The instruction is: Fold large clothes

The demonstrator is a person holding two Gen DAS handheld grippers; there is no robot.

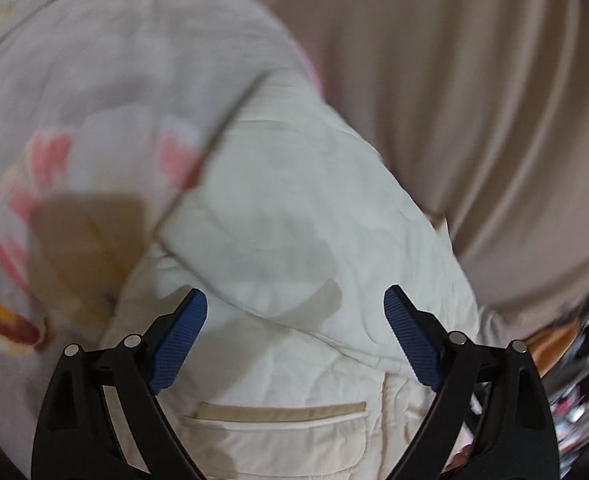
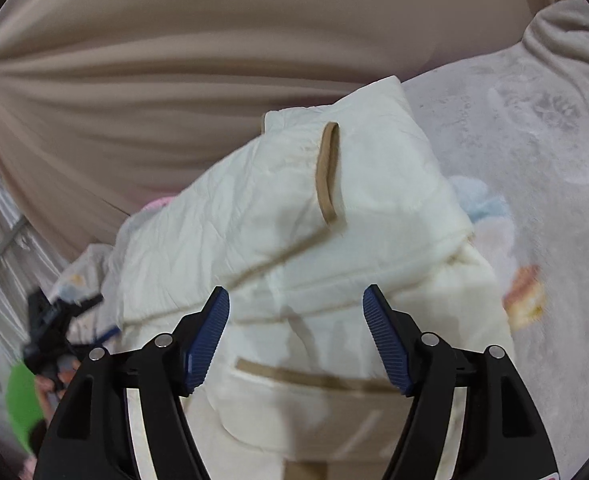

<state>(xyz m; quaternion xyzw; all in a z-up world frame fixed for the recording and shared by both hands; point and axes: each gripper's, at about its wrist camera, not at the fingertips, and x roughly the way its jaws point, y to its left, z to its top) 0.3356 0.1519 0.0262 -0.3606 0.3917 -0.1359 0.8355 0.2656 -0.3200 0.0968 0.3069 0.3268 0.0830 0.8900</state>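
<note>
A cream quilted jacket [image 1: 294,216] with tan trim lies partly folded on a floral bedspread [image 1: 94,100]. In the left wrist view a sleeve or panel is folded across it and a tan-edged pocket [image 1: 282,412] shows between the fingers. My left gripper [image 1: 294,304] is open and empty just above the jacket. In the right wrist view the jacket [image 2: 294,220] shows a tan strip [image 2: 328,172] and a pocket edge [image 2: 306,376]. My right gripper [image 2: 296,300] is open and empty over it. The left gripper [image 2: 54,332] shows at the lower left there.
A beige curtain [image 1: 454,80] hangs behind the bed, also in the right wrist view [image 2: 154,80]. The pale printed bedspread [image 2: 534,140] spreads to the right of the jacket. A green object [image 2: 22,404] sits at the lower left; cluttered items [image 1: 574,360] at the right edge.
</note>
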